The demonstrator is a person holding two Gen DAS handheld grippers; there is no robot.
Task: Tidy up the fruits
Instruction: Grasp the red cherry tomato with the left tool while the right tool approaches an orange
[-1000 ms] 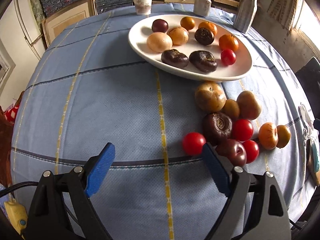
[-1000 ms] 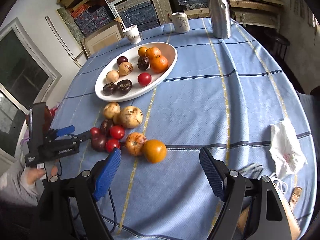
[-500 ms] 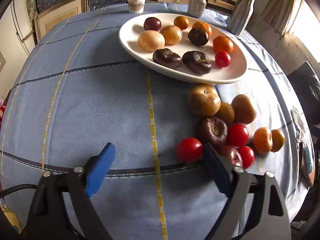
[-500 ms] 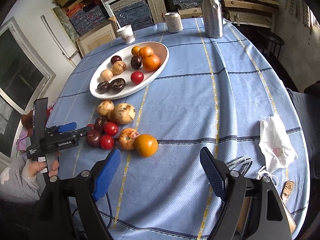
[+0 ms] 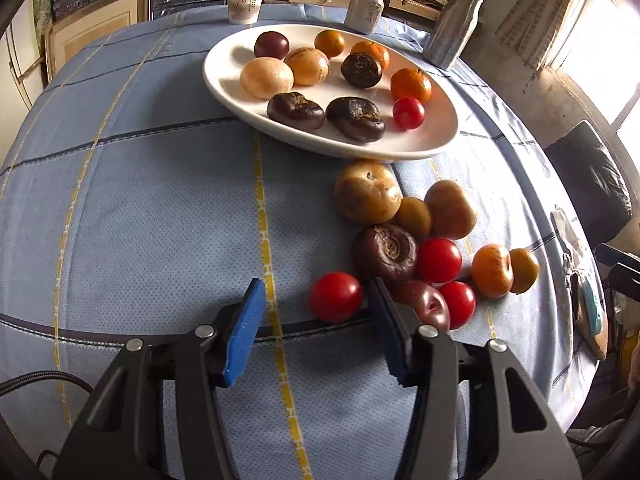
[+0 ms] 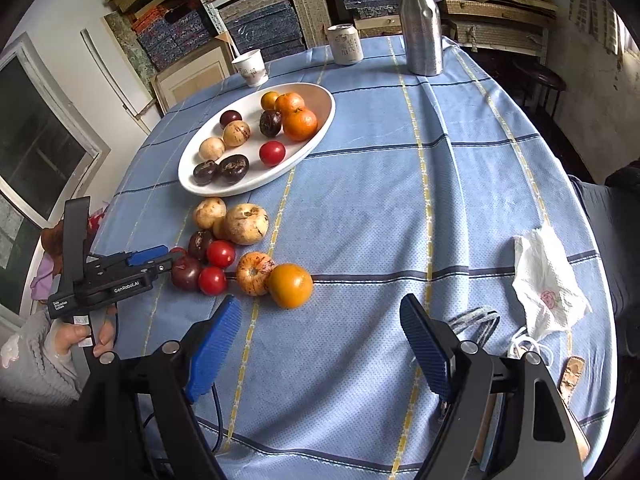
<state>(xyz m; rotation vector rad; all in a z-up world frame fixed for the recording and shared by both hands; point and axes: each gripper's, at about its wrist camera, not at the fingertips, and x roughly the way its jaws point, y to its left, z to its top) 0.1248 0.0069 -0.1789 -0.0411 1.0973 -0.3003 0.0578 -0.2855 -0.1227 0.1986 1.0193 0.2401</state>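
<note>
A white oval plate (image 5: 440, 136) holds several fruits: oranges, dark purple ones, pale tan ones and one red tomato. In front of it, loose fruits lie in a cluster on the blue cloth. The nearest is a red tomato (image 5: 335, 297), lying between the blue pads of my left gripper (image 5: 316, 292). Its jaws are closing; the right pad is close against the tomato and the left pad stands apart from it. In the right wrist view, the left gripper (image 6: 160, 258) reaches into the cluster's left side. My right gripper (image 6: 320, 304) hangs open and empty, just short of an orange fruit (image 6: 290, 285).
A paper cup (image 6: 251, 67), a can (image 6: 346, 44) and a steel bottle (image 6: 422, 20) stand at the table's far edge. A crumpled white cloth (image 6: 548, 284) and cords (image 6: 476, 320) lie at the right. A hand in a grey sleeve (image 6: 76, 336) holds the left gripper.
The left jaws have narrowed markedly around the red tomato, and the left view has tipped slightly. The right gripper has kept its place and width.
</note>
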